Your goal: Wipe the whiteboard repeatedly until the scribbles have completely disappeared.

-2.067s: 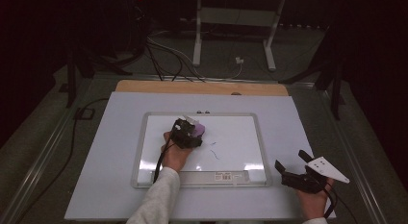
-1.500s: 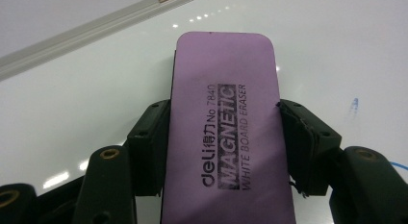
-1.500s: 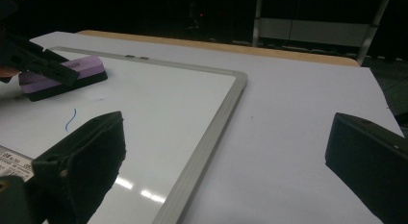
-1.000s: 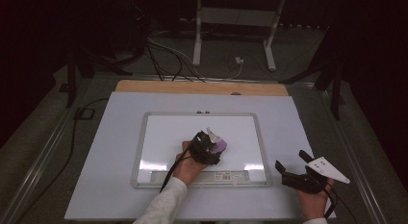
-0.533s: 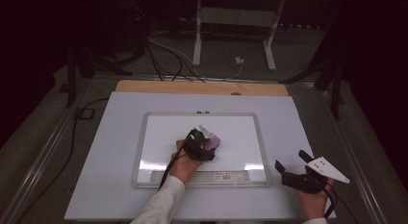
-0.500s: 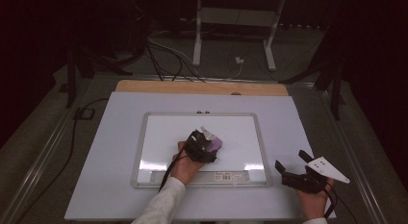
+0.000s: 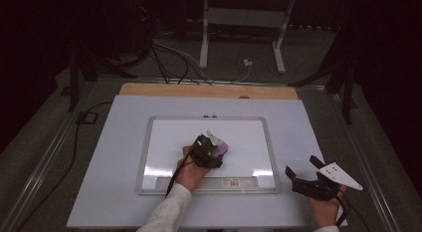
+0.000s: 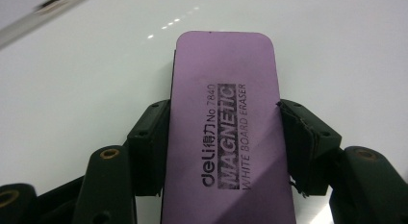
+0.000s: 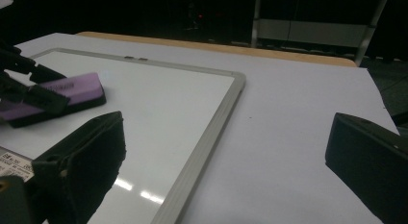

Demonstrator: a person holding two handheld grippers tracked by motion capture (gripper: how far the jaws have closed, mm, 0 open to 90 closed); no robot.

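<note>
A: Where is the purple eraser?

B: It lies flat on the whiteboard, a little below the board's middle and toward five o'clock from it in the high view. The left hand-held gripper has it clamped: in the left gripper view the two black pads press on the eraser's long sides, with its printed top facing the camera (the label reads "MAGNETIC WHITE BOARD ERASER").

A: And the person's left hand?

B: It sits behind the gripper, at about seven o'clock from the eraser, with a pale sleeve running off the bottom edge.

A: What about the other one?

B: The right hand-held gripper rests off the board on the white surface, at about four o'clock from the eraser and well apart from it. Its jaws stand wide with nothing between them. In the right gripper view they frame the board's grey frame, and the eraser shows at nine o'clock there, in the other gripper's grip.

A: Anything on the board itself?

B: A label strip along its near edge, and bright reflections on the white face.
</note>
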